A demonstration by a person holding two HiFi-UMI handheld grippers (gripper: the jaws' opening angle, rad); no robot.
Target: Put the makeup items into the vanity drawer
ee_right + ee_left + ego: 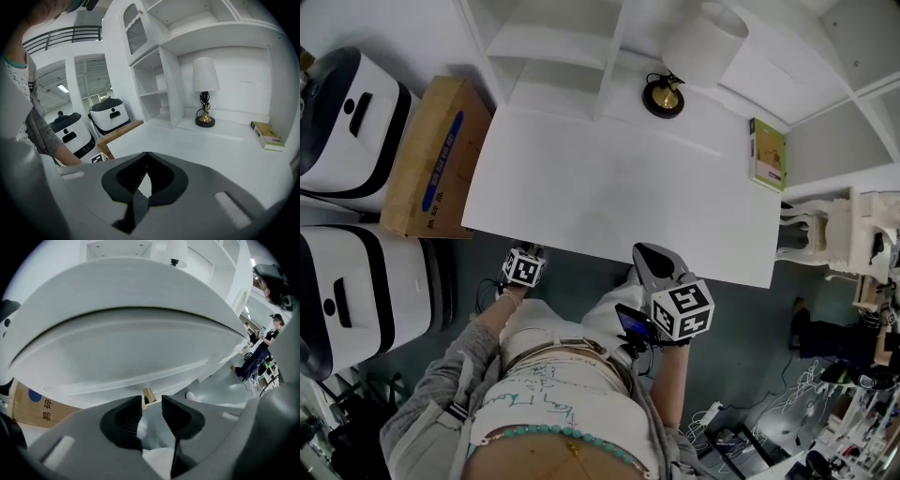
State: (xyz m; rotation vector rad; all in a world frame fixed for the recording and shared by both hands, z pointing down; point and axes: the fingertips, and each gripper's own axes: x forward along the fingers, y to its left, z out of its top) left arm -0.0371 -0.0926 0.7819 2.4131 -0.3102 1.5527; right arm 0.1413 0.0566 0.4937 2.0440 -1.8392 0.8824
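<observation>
No makeup items show in any view. The white vanity top (619,187) is bare in the middle. My left gripper (531,251) is tucked at the vanity's front edge on the left. In the left gripper view it (151,402) looks up at the white front panel (131,357) from just below, its jaws a little apart. A small tan piece (149,395) shows in line with the gap; whether they touch it I cannot tell. My right gripper (645,253) sits at the front edge further right, shut with nothing in it (146,157).
A white-shaded lamp (664,94) stands at the back of the vanity and a green book (767,153) lies at its right end. White shelves (553,56) rise behind. A cardboard box (431,155) and two white machines (347,122) stand on the left.
</observation>
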